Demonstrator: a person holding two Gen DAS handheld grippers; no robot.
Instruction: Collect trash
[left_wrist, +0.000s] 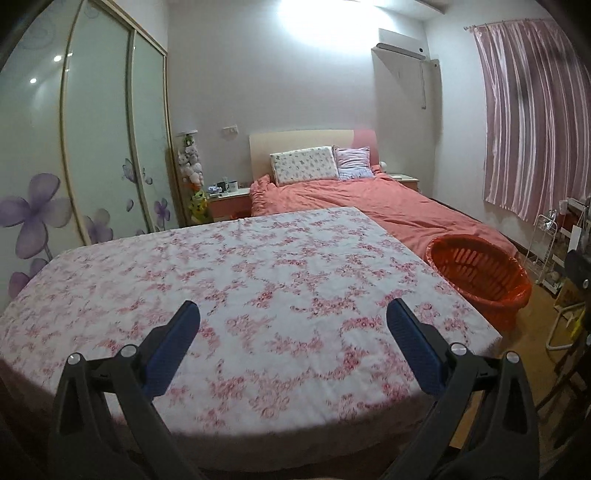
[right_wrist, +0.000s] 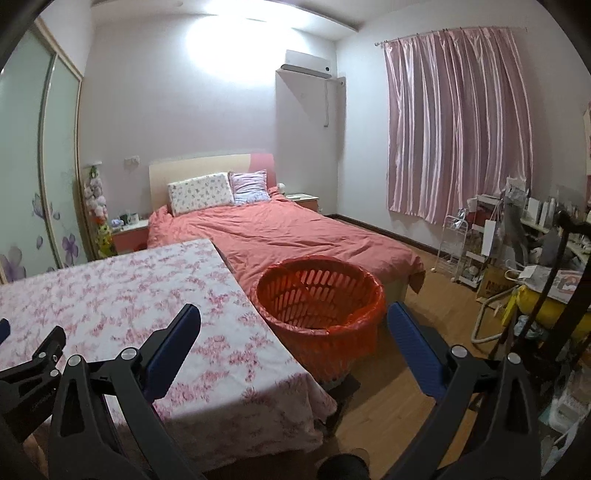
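A: What fills the room?

B: A bed (right_wrist: 280, 236) under a salmon-pink cover, headboard to the far wall, two pillows (right_wrist: 201, 194) on it. In front of it stands the surface (left_wrist: 240, 280), draped in a white cloth with pink flowers. Nothing lies on the cloth in either view.

A: And to the sides?

B: A sliding wardrobe (left_wrist: 99, 140) with purple flowers painted on the doors on the left, pink curtains (right_wrist: 454, 125) on the right, cluttered shelves (right_wrist: 476, 243) below them.

A: Where is the trash container?

B: An orange slatted basket (right_wrist: 317, 302) lined with an orange bag stands on the wooden floor (right_wrist: 402, 384), just beside the surface's right edge, at the foot of the bed. I cannot make out any contents.

A: The claws?

B: The left claw (left_wrist: 293, 314) hangs over the near part of the cloth, blue pads spread wide, nothing between them. The right claw (right_wrist: 293, 317) is spread just as wide and empty, with the basket showing in its gap.
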